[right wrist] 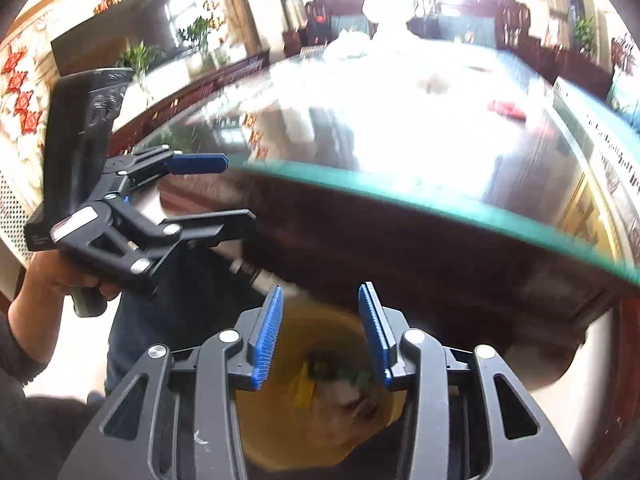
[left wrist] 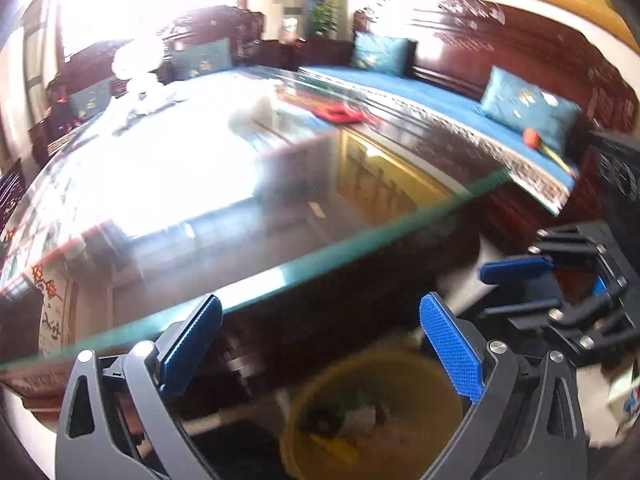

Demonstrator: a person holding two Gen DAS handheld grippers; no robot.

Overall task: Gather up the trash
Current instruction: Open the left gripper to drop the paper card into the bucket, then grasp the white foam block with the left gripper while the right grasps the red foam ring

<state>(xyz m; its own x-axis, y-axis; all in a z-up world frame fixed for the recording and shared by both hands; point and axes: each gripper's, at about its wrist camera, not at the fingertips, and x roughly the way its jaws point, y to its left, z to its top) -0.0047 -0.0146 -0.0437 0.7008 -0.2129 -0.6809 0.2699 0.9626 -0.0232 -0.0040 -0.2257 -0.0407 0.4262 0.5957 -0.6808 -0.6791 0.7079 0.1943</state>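
Observation:
A yellow trash bin [left wrist: 380,408] stands on the floor below the table's near edge, with scraps of trash inside; it also shows in the right wrist view [right wrist: 320,412]. My left gripper [left wrist: 320,344] is open and empty, hovering above the bin. My right gripper [right wrist: 320,336] is open and empty, also above the bin. Each gripper shows in the other's view: the right one [left wrist: 520,288] at the right, the left one [right wrist: 224,188] at the left. White crumpled paper or plastic [left wrist: 140,80] lies at the table's far end, also in the right wrist view [right wrist: 360,44].
A glass-topped dark wooden table [left wrist: 360,240] fills the middle, its green glass edge close in front. A red flat object [left wrist: 340,114] lies on it. A blue-cushioned wooden sofa [left wrist: 460,96] runs along the right. The person's legs [right wrist: 168,320] stand beside the bin.

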